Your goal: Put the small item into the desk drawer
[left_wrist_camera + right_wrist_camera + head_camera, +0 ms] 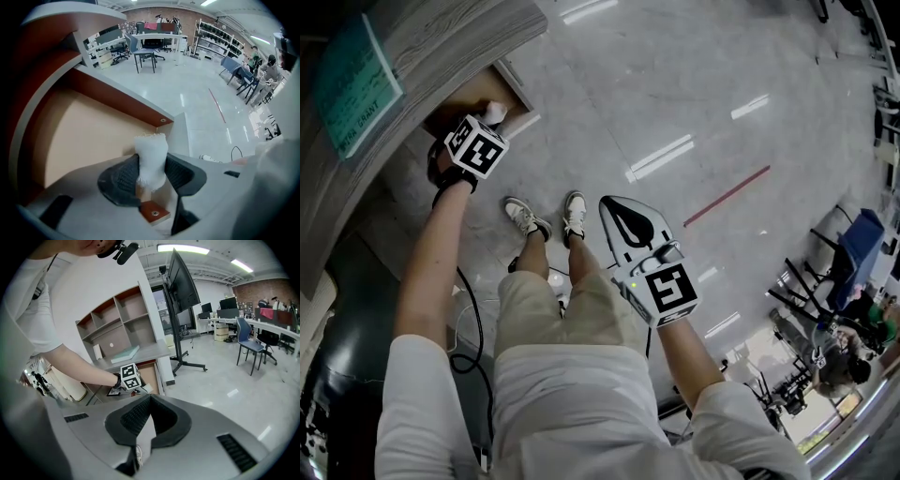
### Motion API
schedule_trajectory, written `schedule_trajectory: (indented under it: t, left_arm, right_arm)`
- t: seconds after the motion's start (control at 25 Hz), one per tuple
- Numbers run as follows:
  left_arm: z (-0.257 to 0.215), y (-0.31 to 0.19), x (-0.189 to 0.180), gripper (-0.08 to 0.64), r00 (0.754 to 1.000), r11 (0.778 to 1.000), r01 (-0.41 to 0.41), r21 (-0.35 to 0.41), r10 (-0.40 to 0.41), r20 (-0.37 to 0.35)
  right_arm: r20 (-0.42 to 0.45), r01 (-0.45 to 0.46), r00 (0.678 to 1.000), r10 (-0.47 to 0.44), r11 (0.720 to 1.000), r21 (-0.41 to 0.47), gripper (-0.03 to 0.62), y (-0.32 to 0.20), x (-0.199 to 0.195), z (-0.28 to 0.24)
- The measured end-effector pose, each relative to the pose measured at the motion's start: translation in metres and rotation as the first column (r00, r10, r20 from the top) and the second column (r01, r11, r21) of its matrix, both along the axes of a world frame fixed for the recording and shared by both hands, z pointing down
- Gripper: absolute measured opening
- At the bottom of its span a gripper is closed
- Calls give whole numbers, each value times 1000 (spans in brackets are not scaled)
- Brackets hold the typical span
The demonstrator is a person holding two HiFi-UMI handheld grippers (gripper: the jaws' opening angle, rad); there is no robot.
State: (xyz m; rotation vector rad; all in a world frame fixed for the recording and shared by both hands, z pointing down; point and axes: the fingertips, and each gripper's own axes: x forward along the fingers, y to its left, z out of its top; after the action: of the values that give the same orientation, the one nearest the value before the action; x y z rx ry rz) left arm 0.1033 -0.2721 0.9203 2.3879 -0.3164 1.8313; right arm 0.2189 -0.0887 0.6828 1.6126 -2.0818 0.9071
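A small white item (496, 112) is pinched in my left gripper (492, 118), which points steeply down over the open desk drawer (476, 92). In the left gripper view both dark pads press on the white item (151, 157), which stands up out of the left gripper (152, 176) above the drawer's beige bottom (86, 136). My right gripper (617, 210) hangs over the floor near the person's feet, its jaws together with nothing in them. From the right gripper (149, 399) I see the drawer (149, 373) and the left gripper's marker cube (131, 377).
A grey wood desktop (431, 42) with a teal pad (352, 84) lies above the drawer. The person's shoes (548, 216) and a black cable (469, 323) are on the shiny floor. A screen on a wheeled stand (183, 305) stands right of the desk.
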Motion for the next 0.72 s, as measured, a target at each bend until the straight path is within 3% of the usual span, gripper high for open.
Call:
schedule_trajectory:
  t: [0.72]
  left_arm:
    - [18, -5, 8, 173, 998, 998, -56, -28, 57, 31]
  right_arm:
    - [10, -16, 1000, 16, 1000, -19, -3, 8, -5, 7]
